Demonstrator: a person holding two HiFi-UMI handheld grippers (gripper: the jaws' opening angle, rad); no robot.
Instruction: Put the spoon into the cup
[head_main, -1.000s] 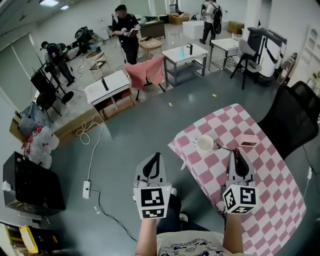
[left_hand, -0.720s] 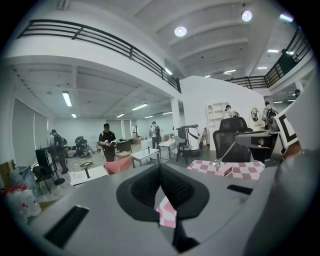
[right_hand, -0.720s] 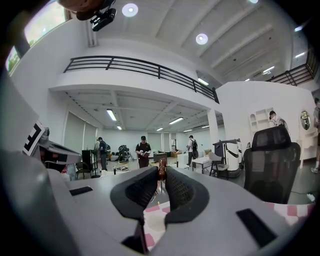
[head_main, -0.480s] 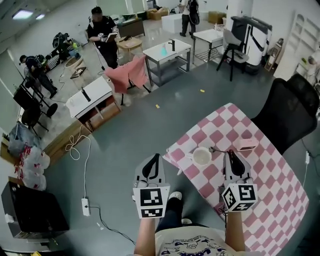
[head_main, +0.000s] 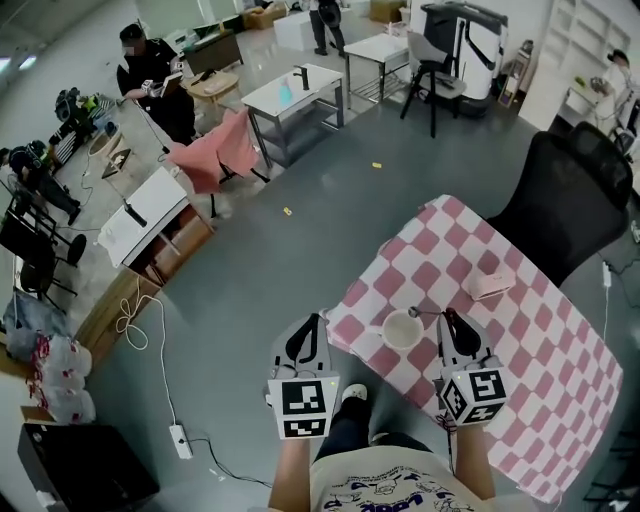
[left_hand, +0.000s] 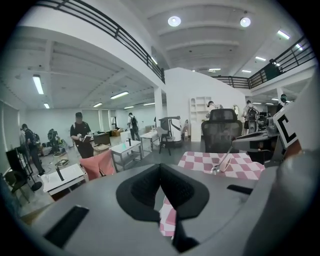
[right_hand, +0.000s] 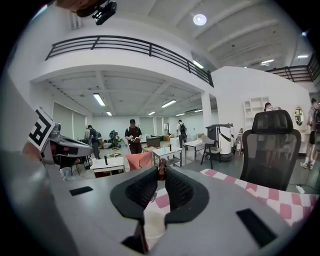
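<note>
A white cup (head_main: 403, 329) stands near the left edge of the pink-and-white checked table (head_main: 530, 370). My right gripper (head_main: 447, 316) hovers just right of the cup, shut on the spoon's brown handle (right_hand: 161, 169). The metal spoon (head_main: 428, 313) sticks out leftward from the jaw tips, its bowl over the cup's far right rim. The left gripper view shows the spoon (left_hand: 222, 162) hanging slantwise from the right gripper. Below the right jaws the cup (right_hand: 154, 225) shows pale. My left gripper (head_main: 312, 320) is shut and empty, off the table's left edge, over the floor.
A small pink box (head_main: 490, 285) lies on the table beyond the cup. A black office chair (head_main: 565, 200) stands at the table's far side. White tables, a pink-draped chair (head_main: 215, 160) and several people are far across the grey floor.
Both grippers have come forward and down toward the table. The cup now lies close to the right gripper's tip, and the spoon has stayed in its grip.
</note>
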